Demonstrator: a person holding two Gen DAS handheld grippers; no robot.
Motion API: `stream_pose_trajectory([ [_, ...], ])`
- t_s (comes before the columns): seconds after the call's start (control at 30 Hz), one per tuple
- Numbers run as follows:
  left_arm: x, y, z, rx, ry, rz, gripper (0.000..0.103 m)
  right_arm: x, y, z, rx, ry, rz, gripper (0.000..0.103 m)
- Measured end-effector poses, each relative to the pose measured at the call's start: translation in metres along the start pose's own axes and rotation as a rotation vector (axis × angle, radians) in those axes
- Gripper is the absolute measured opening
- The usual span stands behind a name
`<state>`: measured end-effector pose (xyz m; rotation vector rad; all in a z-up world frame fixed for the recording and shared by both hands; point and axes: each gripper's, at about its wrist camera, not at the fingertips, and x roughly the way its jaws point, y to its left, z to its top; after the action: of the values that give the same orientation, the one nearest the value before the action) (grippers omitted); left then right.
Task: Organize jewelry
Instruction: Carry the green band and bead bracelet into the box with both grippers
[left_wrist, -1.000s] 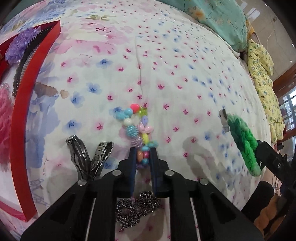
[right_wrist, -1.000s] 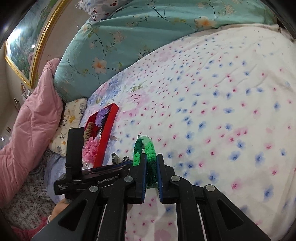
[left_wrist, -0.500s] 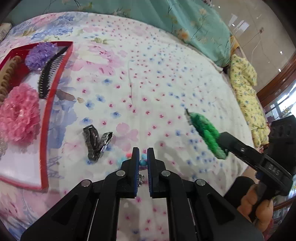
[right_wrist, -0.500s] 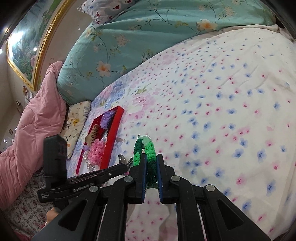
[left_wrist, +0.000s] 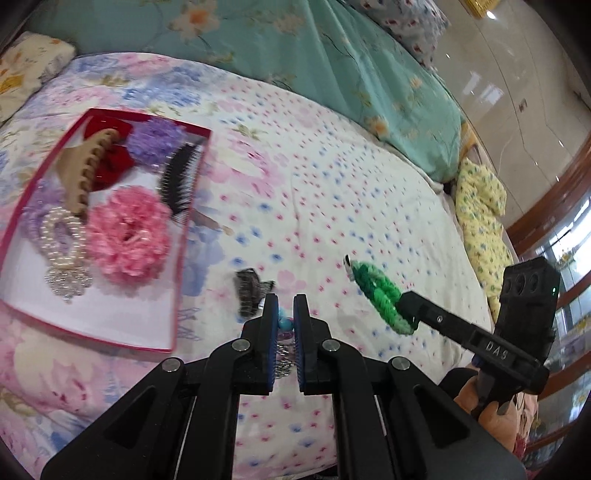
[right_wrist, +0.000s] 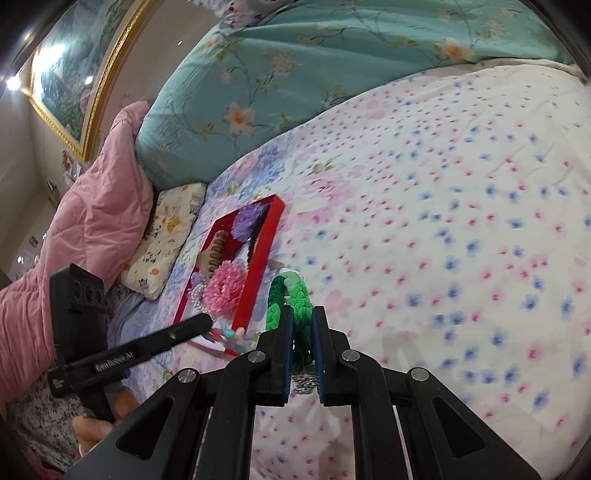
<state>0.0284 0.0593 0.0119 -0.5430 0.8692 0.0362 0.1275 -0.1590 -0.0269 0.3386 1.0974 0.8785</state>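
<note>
Beaded bracelet (left_wrist: 283, 320), pastel, pinched in left tongs (left_wrist: 285, 308); green braided bracelet (right_wrist: 291, 306) pinched in right tongs (right_wrist: 300, 319)

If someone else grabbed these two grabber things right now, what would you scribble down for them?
Left gripper: shut on the colourful bead bracelet, lifted off the bedspread.
Right gripper: shut on the green braided band, held in the air.
Red tray, on the bed to the left, already holds the pink scrunchie, purple scrunchie, tan claw clip, black comb and pearl bracelet.
Left to do: put both held pieces in the tray, then the metal watch lying on the bedspread beside it.
</note>
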Motion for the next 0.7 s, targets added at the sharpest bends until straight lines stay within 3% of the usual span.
stream_pose_trajectory([
  [0.7, -0.073, 0.093, 0.007, -0.153, -0.151, 0.082, 0.006, 0.081, 0.090, -0.002, -0.136, 0.117, 0.097, 0.009],
])
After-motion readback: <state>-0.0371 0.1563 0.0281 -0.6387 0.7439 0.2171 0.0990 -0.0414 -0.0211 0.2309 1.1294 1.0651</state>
